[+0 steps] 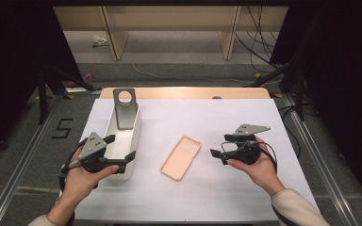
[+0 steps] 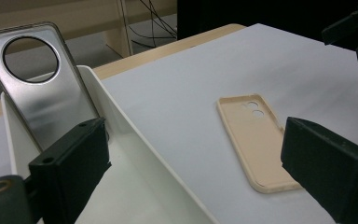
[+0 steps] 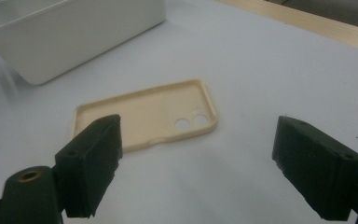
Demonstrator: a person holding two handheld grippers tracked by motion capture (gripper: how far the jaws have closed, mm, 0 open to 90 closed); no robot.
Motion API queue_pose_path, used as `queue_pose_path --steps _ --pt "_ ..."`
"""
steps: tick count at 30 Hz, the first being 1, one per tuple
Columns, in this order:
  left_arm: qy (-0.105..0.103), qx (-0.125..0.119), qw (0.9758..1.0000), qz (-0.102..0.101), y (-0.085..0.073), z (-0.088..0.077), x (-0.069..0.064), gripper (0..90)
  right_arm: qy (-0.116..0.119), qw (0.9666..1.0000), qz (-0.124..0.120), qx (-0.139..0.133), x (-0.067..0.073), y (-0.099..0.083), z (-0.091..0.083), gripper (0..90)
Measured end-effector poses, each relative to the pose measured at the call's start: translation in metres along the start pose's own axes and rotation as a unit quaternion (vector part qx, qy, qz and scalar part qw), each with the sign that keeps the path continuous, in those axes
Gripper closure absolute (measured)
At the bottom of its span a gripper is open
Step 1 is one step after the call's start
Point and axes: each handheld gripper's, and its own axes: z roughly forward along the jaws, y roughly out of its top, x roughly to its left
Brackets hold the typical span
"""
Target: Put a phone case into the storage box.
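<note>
A beige phone case point(image 1: 181, 157) lies inside-up on the white mat, its camera holes toward the far end. It appears in the left gripper view point(image 2: 254, 140) and the right gripper view point(image 3: 144, 116) too. A grey metal back plate point(image 1: 125, 110) with a round hole leans upright against the far end of a white bin point(image 1: 138, 125). My left gripper point(image 1: 121, 147) hovers open over the bin's near end, jaws wide point(image 2: 198, 172). My right gripper point(image 1: 220, 145) is open just right of the case, which sits beyond its spread jaws point(image 3: 196, 163).
The bin's long wall point(image 2: 135, 154) runs between the left jaws and the case. The mat point(image 1: 207, 117) covers a wooden table whose far edge point(image 1: 184, 92) shows. Metal rails, cables and dark stands point(image 1: 292, 70) flank the table. The other gripper point(image 2: 354, 32) shows far right.
</note>
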Motion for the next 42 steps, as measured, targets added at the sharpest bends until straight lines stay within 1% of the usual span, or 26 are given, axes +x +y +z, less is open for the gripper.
queue_pose_path --steps 7,11,13,14,15,16,17,18,19,21,22,23,24,25,26,27,28,29,30,32,33,35,39,40,41,42 --pt "0.0 0.002 1.0 -0.003 0.0 0.001 0.001 7.0 0.0 1.0 0.002 -0.003 0.002 0.001 -0.001 16.7" --pt "0.001 0.0 1.0 -0.006 0.001 0.003 0.0 7.3 0.011 0.9999 -0.003 -0.004 0.008 0.004 0.004 18.6" --pt "0.001 0.002 1.0 -0.005 0.0 0.003 0.0 7.6 0.021 0.9998 -0.008 0.001 0.013 0.006 0.008 26.1" --pt "0.001 0.002 1.0 -0.005 0.0 0.003 0.0 7.7 0.021 0.9998 -0.008 0.001 0.013 0.006 0.008 26.1" --pt "0.001 0.003 1.0 -0.005 0.0 0.004 0.0 7.8 0.025 0.9996 -0.014 0.003 0.019 0.008 0.012 36.4" --pt "0.001 0.003 1.0 -0.005 0.0 0.004 0.0 7.9 0.025 0.9996 -0.014 0.003 0.019 0.008 0.012 36.4" --pt "0.004 0.003 1.0 -0.005 0.001 0.004 0.0 8.2 0.031 0.9992 -0.026 0.008 0.024 0.01 0.016 50.4" --pt "0.004 0.003 1.0 -0.005 0.001 0.004 0.0 8.3 0.031 0.9992 -0.026 0.008 0.024 0.01 0.016 50.4" --pt "0.005 0.003 1.0 -0.008 0.0 0.004 0.0 8.5 0.037 0.9985 -0.034 0.021 0.032 0.012 0.022 64.9" --pt "0.005 0.003 0.9999 -0.008 0.0 0.004 0.0 8.8 0.046 0.9976 -0.04 0.033 0.038 0.013 0.026 76.0" --pt "0.005 0.002 1.0 -0.007 0.001 0.003 0.0 8.8 0.046 0.9976 -0.04 0.033 0.038 0.013 0.026 76.0" --pt "0.006 0.001 1.0 -0.007 0.002 0.003 0.0 8.9 0.048 0.9962 -0.052 0.051 0.045 0.014 0.032 85.4" --pt "0.006 0.001 1.0 -0.007 0.002 0.003 0.0 9.0 0.048 0.9962 -0.052 0.051 0.045 0.014 0.032 85.4" --pt "0.006 0.001 1.0 -0.007 0.002 0.004 0.0 9.1 0.055 0.9945 -0.057 0.068 0.052 0.016 0.04 90.0" --pt "0.006 0.001 1.0 -0.007 0.002 0.004 0.0 9.1 0.055 0.9945 -0.057 0.068 0.052 0.016 0.04 90.0" --pt "0.005 0.002 1.0 -0.007 0.001 0.004 -0.001 9.2 0.058 0.9929 -0.059 0.086 0.057 0.017 0.049 90.0" --pt "0.005 0.002 1.0 -0.007 0.001 0.004 -0.001 9.2 0.058 0.9929 -0.059 0.086 0.057 0.017 0.049 90.0" --pt "0.003 0.002 1.0 -0.006 0.001 0.004 -0.001 9.2 0.063 0.9912 -0.059 0.1 0.061 0.018 0.057 90.0" --pt "0.003 0.002 1.0 -0.006 0.001 0.004 -0.001 9.2 0.063 0.9912 -0.059 0.1 0.061 0.018 0.057 90.0" --pt "0.004 0.003 1.0 -0.005 0.001 0.005 -0.001 9.3 0.066 0.9874 -0.063 0.13 0.068 0.018 0.071 90.0" --pt "0.003 0.003 1.0 -0.006 0.001 0.005 -0.001 9.3 0.066 0.9874 -0.063 0.13 0.068 0.018 0.071 90.0" --pt "0.004 0.006 1.0 -0.006 0.0 0.005 0.0 9.5 0.068 0.9845 -0.065 0.148 0.072 0.017 0.083 90.0" --pt "0.003 0.005 1.0 -0.006 0.0 0.005 0.0 9.6 0.063 0.9812 -0.061 0.172 0.075 0.018 0.096 90.0" --pt "0.003 0.005 1.0 -0.006 0.0 0.005 0.0 9.6 0.063 0.9812 -0.061 0.172 0.075 0.018 0.096 90.0" --pt "0.002 0.006 1.0 -0.005 0.0 0.005 -0.001 9.6 0.061 0.9789 -0.063 0.184 0.076 0.016 0.102 90.0" --pt "0.002 0.006 1.0 -0.005 0.0 0.005 -0.001 9.6 0.061 0.9789 -0.063 0.184 0.076 0.016 0.102 90.0"
